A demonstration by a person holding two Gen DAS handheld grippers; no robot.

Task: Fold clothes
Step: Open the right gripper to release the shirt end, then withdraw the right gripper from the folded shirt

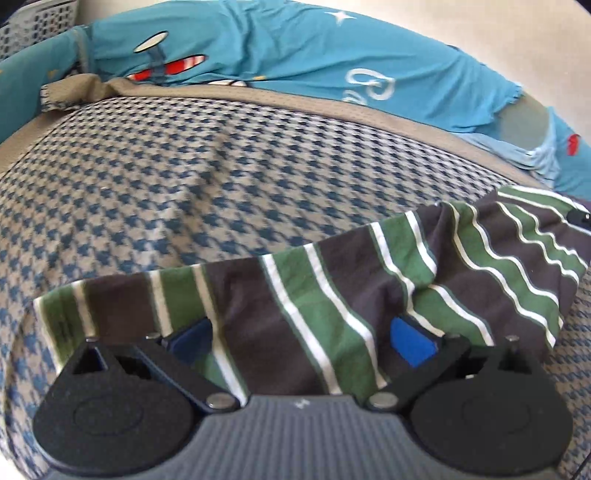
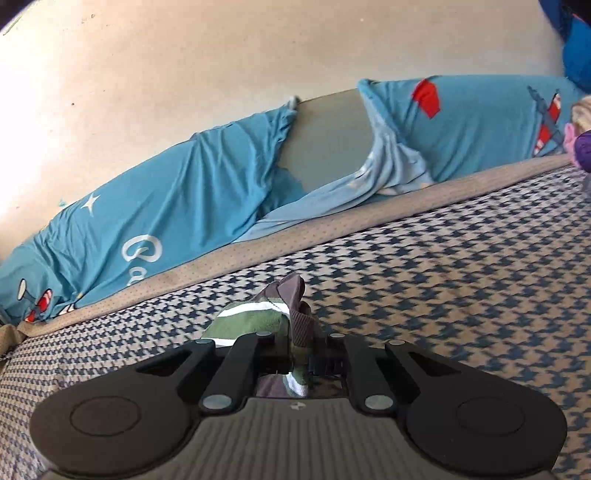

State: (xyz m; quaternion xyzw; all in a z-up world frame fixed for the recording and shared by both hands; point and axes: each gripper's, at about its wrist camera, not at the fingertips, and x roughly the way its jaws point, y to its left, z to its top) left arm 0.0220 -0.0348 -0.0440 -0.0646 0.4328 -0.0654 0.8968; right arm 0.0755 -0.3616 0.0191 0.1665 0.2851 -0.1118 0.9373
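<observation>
A garment striped in green, dark grey and white stretches across the houndstooth bed cover in the left wrist view. My left gripper is open, its blue pads set wide apart, and the garment's near edge drapes over and between them. The garment's far right end rises toward a small black part at the frame edge. In the right wrist view my right gripper is shut on a bunched corner of the striped garment, held just above the bed cover.
Teal printed cushions line the bed's far side against a pale wall. A white perforated basket sits at the far left. Purple and pink cloth and a blue item lie at the right edge.
</observation>
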